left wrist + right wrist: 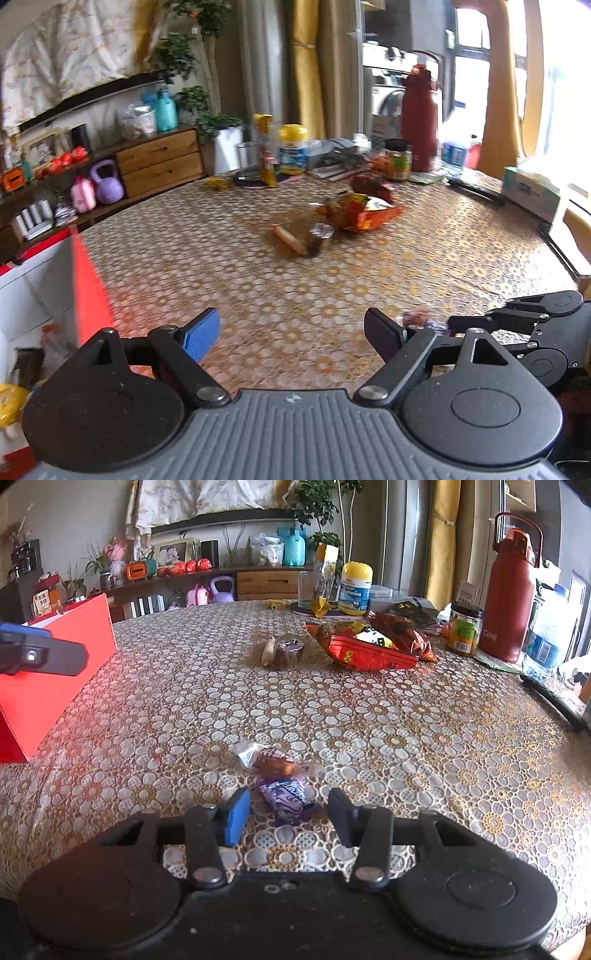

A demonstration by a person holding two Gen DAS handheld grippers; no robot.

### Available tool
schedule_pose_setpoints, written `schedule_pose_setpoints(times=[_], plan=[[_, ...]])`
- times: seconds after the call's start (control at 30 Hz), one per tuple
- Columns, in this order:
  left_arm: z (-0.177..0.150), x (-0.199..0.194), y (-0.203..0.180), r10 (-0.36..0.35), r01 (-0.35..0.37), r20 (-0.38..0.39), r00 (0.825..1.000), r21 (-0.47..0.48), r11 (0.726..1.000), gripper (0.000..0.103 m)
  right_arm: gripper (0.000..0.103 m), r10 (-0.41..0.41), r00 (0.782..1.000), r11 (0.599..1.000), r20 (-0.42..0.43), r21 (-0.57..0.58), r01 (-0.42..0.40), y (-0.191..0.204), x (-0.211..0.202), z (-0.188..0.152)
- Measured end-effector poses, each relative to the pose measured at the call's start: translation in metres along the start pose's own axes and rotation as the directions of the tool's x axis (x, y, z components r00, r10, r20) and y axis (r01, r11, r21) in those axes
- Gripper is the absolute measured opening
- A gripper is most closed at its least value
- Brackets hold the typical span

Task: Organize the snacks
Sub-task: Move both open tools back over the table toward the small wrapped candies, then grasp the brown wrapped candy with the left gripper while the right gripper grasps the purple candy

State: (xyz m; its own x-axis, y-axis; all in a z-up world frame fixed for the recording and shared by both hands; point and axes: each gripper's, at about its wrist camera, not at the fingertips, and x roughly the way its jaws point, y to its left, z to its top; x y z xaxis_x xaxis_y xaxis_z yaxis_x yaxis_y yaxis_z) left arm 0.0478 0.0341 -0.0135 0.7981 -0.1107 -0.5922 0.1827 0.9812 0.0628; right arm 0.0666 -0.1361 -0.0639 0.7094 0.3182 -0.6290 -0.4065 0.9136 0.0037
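Bottle (508,590) lettering: "Cille", partly legible
Purple candy (284,794): between right gripper (288,814) fingers, pads apart, not touching
Left gripper (291,332): fingers apart, empty

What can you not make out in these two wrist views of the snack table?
Red cardboard box: left wrist view, contents cut off by the frame edge.
Small dark wrapped snack: left wrist view, blurred, kind unclear.
Purple wrapped candy: right wrist view, print too small to read.

left wrist: low, near, faces across table (461,236) | right wrist: likewise | shared: chip bag (364,651), red bottle (508,602)
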Motion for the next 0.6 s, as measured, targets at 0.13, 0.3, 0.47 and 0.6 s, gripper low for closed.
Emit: schedule_pose_setpoints(times=[0.13, 0.3, 0.47, 0.6], plan=[[0.005, 0.02, -0.023, -0.062, 0.063, -0.019, 0.998, 0.065, 0.996, 0.085, 0.022, 0.012, 1.0, 1.0, 0.012, 0.007, -0.012, -0.004, -0.004, -0.001], [0.006, 0.048, -0.056, -0.135, 0.142, -0.055, 0.989, 0.158, 0.977, 0.085, 0.018, 0.024, 1.0, 0.998, 0.015, 0.05, -0.025, -0.013, -0.013, -0.007], [0.004, 0.076, -0.082, -0.183, 0.201, -0.097, 0.978, 0.239, 0.95, 0.085, 0.017, 0.034, 0.999, 0.993, 0.015, 0.115, -0.036, -0.028, -0.024, -0.014], [0.0, 0.098, -0.09, -0.178, 0.209, -0.146, 0.973, 0.238, 0.948, 0.085, 0.017, 0.038, 0.999, 0.986, 0.018, 0.161, -0.04, -0.04, -0.031, -0.018]])
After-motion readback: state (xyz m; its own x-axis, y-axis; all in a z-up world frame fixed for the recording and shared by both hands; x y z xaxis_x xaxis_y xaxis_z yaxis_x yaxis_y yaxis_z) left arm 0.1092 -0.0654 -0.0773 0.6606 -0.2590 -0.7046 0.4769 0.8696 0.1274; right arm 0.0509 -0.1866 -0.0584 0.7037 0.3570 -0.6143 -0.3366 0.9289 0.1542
